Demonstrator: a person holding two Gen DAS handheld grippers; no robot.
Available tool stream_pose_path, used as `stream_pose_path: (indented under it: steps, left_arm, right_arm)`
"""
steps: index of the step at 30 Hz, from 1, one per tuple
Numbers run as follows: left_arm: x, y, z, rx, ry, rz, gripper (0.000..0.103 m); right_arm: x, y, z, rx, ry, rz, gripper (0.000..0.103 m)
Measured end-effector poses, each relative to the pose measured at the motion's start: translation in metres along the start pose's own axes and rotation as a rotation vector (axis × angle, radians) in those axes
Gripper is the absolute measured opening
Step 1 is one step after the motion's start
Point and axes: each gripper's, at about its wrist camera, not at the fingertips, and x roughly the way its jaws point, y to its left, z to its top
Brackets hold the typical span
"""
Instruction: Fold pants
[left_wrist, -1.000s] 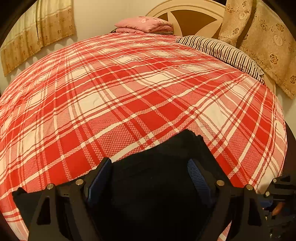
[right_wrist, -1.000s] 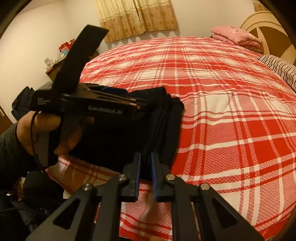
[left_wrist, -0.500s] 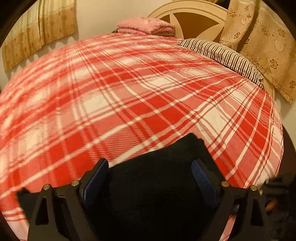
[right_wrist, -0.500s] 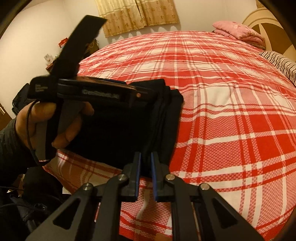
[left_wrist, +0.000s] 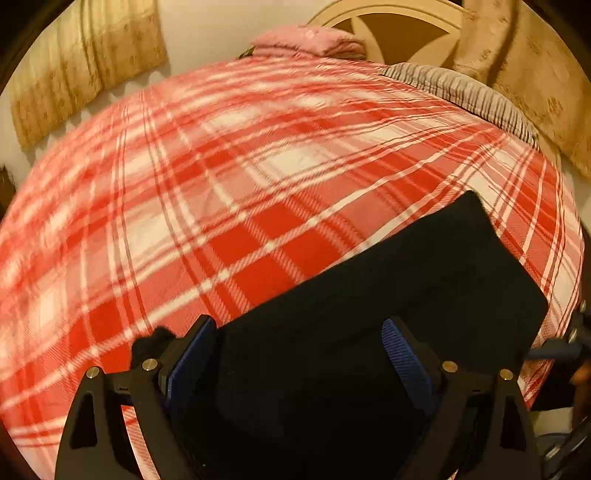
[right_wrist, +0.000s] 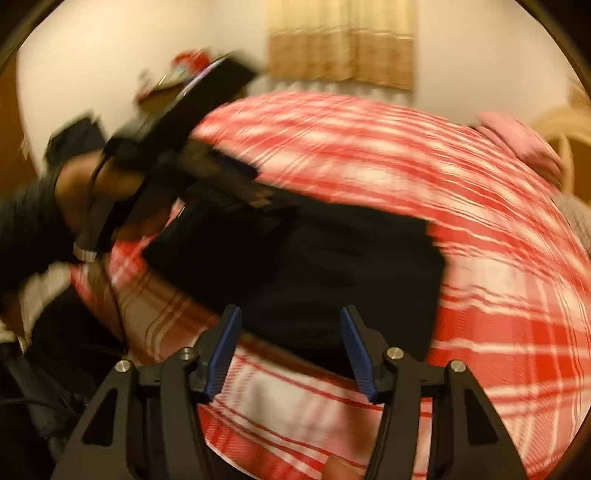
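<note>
Left wrist view: close above the near edge of the plaid bedspread (left_wrist: 229, 192), angled down, facing the headboard (left_wrist: 391, 33) and striped pillow (left_wrist: 461, 92). Right wrist view: close and low at the bed's edge, facing the far curtain (right_wrist: 340, 44), heavily blurred. Shared: bedspread, folded black pants (left_wrist: 388, 314), pink folded bedding (right_wrist: 517, 144).

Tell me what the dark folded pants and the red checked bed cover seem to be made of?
The black folded pants look like soft matte cloth, maybe knit; no sheen, weave too dark to read. The red-and-white plaid bed cover looks like woven cotton-type fabric: a fine printed weave texture shows, and it lies flat without gloss.
</note>
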Motion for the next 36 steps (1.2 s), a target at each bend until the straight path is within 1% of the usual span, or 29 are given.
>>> stream_pose_path:
  steps: [1, 2, 5, 6, 7, 8, 9, 10, 11, 12, 13, 16, 18, 21, 23, 24, 25, 26, 27, 28, 30, 32, 36]
  left_arm:
    - [0.001, 0.004, -0.001, -0.023, -0.006, -0.019, 0.092]
    - [0.001, 0.005, 0.0, -0.028, -0.013, -0.022, 0.092]
    - [0.004, 0.004, 0.003, -0.039, -0.015, -0.015, 0.092]
    - [0.006, 0.005, 0.004, -0.048, -0.013, -0.018, 0.092]
    - [0.009, 0.006, 0.005, -0.057, -0.011, -0.025, 0.092]
    - [0.012, 0.008, 0.007, -0.06, -0.007, -0.028, 0.094]
    - [0.013, 0.009, 0.006, -0.065, -0.006, -0.03, 0.095]
    - [0.014, 0.01, 0.007, -0.073, -0.007, -0.034, 0.096]
    - [0.015, 0.011, 0.008, -0.08, -0.006, -0.037, 0.097]
    - [0.016, 0.012, 0.008, -0.085, -0.007, -0.037, 0.098]
    - [0.016, 0.013, 0.009, -0.091, -0.008, -0.037, 0.098]
    - [0.019, 0.015, 0.01, -0.107, -0.017, -0.032, 0.101]
    - [0.02, 0.015, 0.011, -0.117, -0.021, -0.022, 0.102]
    - [0.011, 0.013, 0.009, -0.119, -0.02, -0.012, 0.102]
    - [-0.001, 0.011, 0.003, -0.108, -0.037, 0.0, 0.102]
    - [-0.009, 0.01, -0.003, -0.097, -0.05, 0.013, 0.102]
    - [-0.017, 0.009, -0.008, -0.087, -0.065, 0.024, 0.102]
    - [-0.025, 0.009, -0.013, -0.079, -0.079, 0.036, 0.102]
    - [-0.03, 0.009, -0.017, -0.075, -0.088, 0.046, 0.102]
    - [-0.034, 0.01, -0.021, -0.072, -0.096, 0.057, 0.102]
    - [-0.039, 0.011, -0.03, -0.062, -0.103, 0.076, 0.102]
    - [-0.035, 0.012, -0.038, -0.059, -0.09, 0.094, 0.102]
    - [-0.027, 0.015, -0.048, -0.093, -0.083, 0.097, 0.102]
  right_arm:
    - [0.01, 0.013, 0.001, -0.052, 0.017, -0.016, 0.058]
    - [0.016, 0.019, 0.001, -0.084, 0.024, -0.03, 0.058]
    - [0.032, 0.036, 0.005, -0.163, 0.04, -0.044, 0.058]
    - [0.035, 0.038, 0.005, -0.171, 0.043, -0.049, 0.055]
    - [0.041, 0.039, 0.006, -0.181, 0.047, -0.058, 0.046]
    - [0.045, 0.039, 0.006, -0.187, 0.053, -0.063, 0.042]
    - [0.05, 0.038, 0.006, -0.188, 0.06, -0.067, 0.034]
    - [0.05, 0.039, 0.005, -0.185, 0.064, -0.069, 0.026]
    - [0.049, 0.039, 0.005, -0.181, 0.065, -0.069, 0.022]
    - [0.047, 0.038, 0.005, -0.174, 0.066, -0.058, 0.016]
    - [0.045, 0.037, 0.005, -0.17, 0.068, -0.053, 0.014]
    - [0.042, 0.037, 0.0, -0.175, 0.079, -0.047, 0.013]
    - [0.044, 0.036, -0.003, -0.18, 0.08, -0.048, 0.013]
    - [0.046, 0.035, -0.004, -0.186, 0.082, -0.046, 0.013]
    - [0.04, 0.033, -0.003, -0.177, 0.074, -0.029, 0.016]
    - [0.035, 0.03, -0.002, -0.167, 0.062, -0.012, 0.02]
    - [0.032, 0.026, -0.002, -0.153, 0.052, 0.002, 0.031]
    - [0.028, 0.023, -0.003, -0.134, 0.045, 0.017, 0.039]
    - [0.024, 0.017, -0.003, -0.111, 0.036, 0.037, 0.052]
    - [0.017, 0.011, -0.001, -0.083, 0.013, 0.054, 0.057]
    - [0.005, -0.001, 0.004, -0.031, -0.038, 0.071, 0.057]
    - [0.0, -0.015, 0.012, 0.034, -0.072, 0.073, 0.057]
    - [0.009, -0.035, 0.019, 0.139, -0.078, 0.065, 0.057]
